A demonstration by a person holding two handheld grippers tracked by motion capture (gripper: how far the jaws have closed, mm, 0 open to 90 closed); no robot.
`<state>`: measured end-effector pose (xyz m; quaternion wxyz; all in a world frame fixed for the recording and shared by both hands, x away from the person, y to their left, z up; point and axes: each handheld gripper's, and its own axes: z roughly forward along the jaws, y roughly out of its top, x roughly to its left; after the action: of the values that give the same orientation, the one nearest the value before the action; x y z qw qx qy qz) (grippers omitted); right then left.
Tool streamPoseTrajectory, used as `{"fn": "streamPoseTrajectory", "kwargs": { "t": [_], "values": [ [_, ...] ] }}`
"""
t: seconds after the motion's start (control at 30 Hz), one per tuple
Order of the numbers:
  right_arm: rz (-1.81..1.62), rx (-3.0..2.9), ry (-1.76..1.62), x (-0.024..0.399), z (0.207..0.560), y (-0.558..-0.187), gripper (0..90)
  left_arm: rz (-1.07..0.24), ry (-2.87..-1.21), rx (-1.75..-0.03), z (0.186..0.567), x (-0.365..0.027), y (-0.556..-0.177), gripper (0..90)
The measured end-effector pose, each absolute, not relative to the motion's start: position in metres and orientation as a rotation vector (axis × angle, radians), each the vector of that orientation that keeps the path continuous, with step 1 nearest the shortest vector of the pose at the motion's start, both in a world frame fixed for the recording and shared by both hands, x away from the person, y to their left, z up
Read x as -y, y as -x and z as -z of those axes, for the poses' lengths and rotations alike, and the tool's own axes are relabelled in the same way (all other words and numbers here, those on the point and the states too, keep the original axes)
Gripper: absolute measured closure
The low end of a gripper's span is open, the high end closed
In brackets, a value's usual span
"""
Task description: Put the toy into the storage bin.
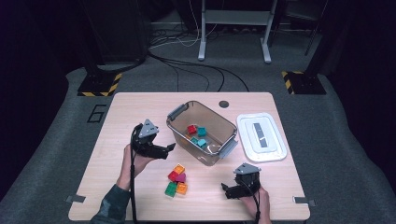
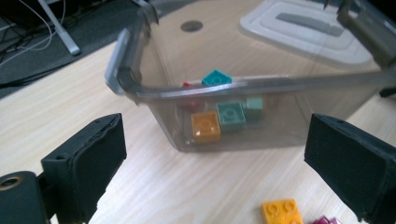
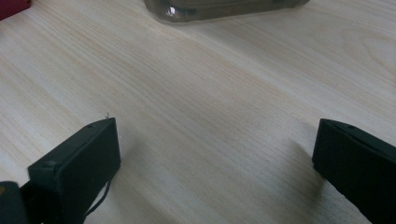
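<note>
Left gripper (image 1: 171, 147) hangs just left of the clear bin (image 1: 180, 135), jaws spread wide and holding nothing. Loose bricks (image 1: 176, 180) sit on the table (image 1: 116, 121) just in front of the bin; more bricks (image 1: 196, 134) lie inside it. Right gripper (image 1: 225, 190), front-right of the bin, gapes empty. White lid (image 1: 275, 144) lies to the bin's right.

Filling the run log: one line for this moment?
left tool: open, empty, beside clear plastic bin | right tool: open, empty, over table | loose coloured bricks: on table | white lid: off bin
</note>
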<state>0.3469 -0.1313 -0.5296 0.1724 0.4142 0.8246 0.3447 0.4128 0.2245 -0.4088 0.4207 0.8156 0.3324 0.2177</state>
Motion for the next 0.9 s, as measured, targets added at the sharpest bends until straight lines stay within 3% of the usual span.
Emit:
{"fn": "streamPoseTrajectory", "kwargs": {
  "t": [0.9],
  "values": [
    [-0.978, -2.339, -1.177, 0.131, 0.530, -0.347, 0.1, -0.340, -2.131, -0.942, 0.494, -0.206, -0.412, 0.0]
  ]
}}
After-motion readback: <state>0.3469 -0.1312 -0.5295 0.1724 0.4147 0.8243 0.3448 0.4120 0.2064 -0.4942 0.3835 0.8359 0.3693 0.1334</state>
